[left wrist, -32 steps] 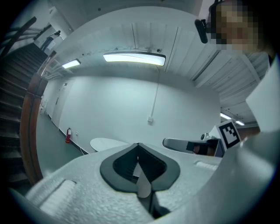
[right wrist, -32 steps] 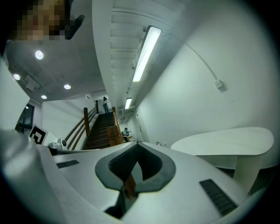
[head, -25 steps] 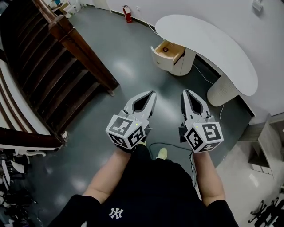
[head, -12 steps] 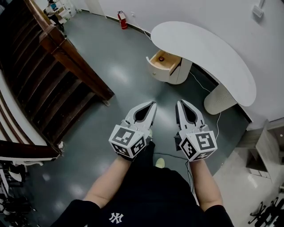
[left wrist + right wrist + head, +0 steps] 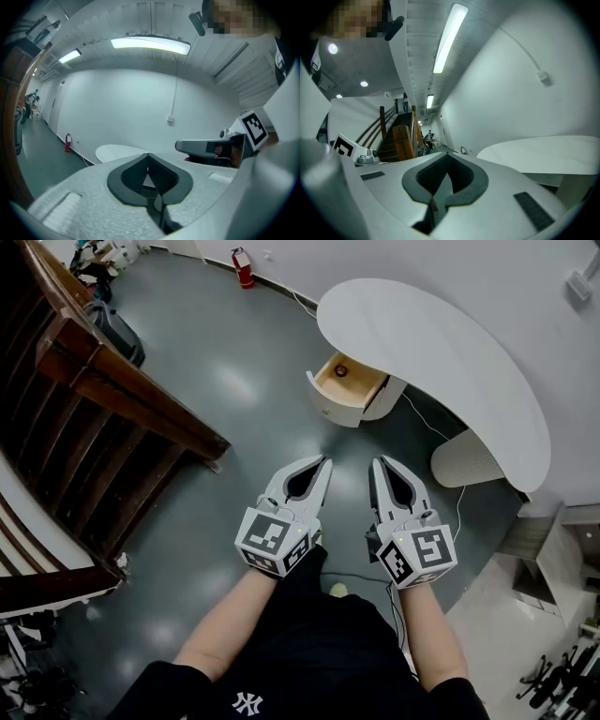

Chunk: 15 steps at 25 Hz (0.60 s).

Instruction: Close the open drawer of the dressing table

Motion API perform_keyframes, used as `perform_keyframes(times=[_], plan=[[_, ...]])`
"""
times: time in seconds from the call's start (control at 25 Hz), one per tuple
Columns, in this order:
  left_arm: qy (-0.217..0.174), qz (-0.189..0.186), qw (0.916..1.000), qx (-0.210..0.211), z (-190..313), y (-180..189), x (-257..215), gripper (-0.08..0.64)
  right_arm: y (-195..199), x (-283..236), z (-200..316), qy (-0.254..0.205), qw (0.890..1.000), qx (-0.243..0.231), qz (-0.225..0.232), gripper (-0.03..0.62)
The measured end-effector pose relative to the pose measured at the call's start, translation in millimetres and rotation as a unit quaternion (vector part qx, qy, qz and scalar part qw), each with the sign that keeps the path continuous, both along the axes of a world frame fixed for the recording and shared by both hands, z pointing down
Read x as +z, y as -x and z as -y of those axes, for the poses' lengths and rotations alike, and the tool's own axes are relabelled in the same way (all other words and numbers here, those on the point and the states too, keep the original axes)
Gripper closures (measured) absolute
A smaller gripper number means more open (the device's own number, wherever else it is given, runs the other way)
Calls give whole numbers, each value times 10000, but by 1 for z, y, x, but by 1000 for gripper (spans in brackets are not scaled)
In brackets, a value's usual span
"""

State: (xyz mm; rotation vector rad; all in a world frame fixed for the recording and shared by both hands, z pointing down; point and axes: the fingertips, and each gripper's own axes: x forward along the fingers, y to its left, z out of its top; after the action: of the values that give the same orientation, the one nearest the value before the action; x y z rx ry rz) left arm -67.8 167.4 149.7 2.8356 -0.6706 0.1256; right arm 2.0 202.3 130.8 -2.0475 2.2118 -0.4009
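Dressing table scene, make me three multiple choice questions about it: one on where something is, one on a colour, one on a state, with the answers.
1. In the head view, where is the open drawer?
A. Under the left end of the dressing table, upper middle of the picture
B. At the picture's bottom edge
C. At the far left edge

2. What colour is the fire extinguisher by the wall?
A. Yellow
B. Red
C. Blue

3. How do the left gripper and the right gripper stand?
A. Both wide open
B. Both shut on a handle
C. Both shut, empty

Answers:
1 A, it juts out below the white top.
2 B, its body shows red.
3 C, each gripper view shows the jaws together with nothing between them.
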Motion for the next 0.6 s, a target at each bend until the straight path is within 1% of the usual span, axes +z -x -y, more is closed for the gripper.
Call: perform_keyframes(times=[0.12,0.24,0.44,0.6], plan=[[75,119,9999,67,45,-6,20,551,-3,15,45,167,9998,45,-13,577],[85,218,9996,177,75,-13,38,551,-6,25,78,214,9997,72,-16,577],[128,273,9992,244,115,-23,58,551,-12,37,118,378,9993,20,-82,577],[201,395,9988,198,149,-35,88,551,-28,59,150,437,9990,-54,-57,577]])
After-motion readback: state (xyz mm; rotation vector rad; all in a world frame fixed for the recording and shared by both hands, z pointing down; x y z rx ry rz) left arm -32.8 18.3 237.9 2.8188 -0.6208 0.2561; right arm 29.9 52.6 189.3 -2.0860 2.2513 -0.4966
